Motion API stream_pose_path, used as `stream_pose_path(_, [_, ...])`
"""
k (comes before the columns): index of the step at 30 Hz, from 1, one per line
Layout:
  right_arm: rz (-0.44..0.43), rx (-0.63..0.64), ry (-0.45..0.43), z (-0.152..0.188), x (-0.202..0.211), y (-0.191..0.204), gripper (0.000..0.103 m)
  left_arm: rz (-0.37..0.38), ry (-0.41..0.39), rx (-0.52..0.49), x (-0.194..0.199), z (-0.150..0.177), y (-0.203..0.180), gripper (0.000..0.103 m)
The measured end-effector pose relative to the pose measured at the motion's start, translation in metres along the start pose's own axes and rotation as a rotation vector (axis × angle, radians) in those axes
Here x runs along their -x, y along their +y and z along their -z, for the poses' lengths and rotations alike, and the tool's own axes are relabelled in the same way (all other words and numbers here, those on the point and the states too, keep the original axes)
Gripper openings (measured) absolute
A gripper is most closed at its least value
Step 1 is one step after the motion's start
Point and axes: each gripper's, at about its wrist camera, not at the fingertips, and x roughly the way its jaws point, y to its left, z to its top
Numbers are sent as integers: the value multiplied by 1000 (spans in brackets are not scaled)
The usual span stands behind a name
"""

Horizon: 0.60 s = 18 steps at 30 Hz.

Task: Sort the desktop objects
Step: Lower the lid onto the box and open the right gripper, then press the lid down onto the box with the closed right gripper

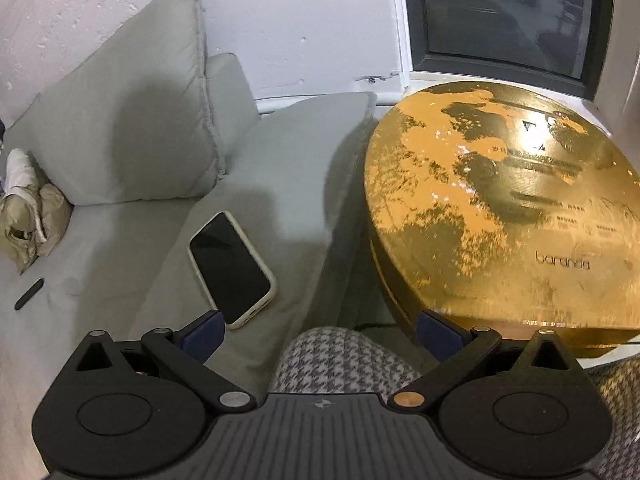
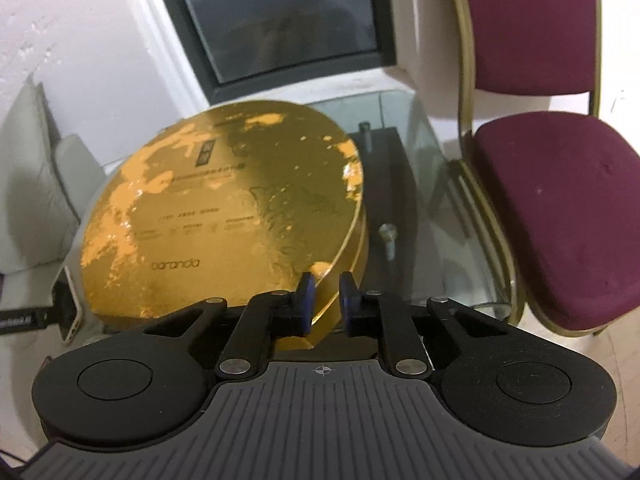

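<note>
1. At nine o'clock in the left wrist view, a crumpled beige bag lies on the grey sofa, with a smartphone face up nearer the middle.
2. The left claw is released, its jaws wide apart above a houndstooth-clad knee.
3. At three o'clock sits the round gold box.
4. In the right wrist view, the right claw is clenched on the gold box lid's near rim, over the glass tabletop.
5. A maroon chair stands at three o'clock.
</note>
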Motion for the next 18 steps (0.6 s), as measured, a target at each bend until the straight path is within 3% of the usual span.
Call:
stream_pose_path(10, [-59, 90, 90, -8, -31, 37, 22, 6, -24, -13, -22, -19, -14, 102])
stream_pose_path(18, [-50, 122, 109, -13, -34, 45, 22, -21, -16, -7, -49, -29, -19, 102])
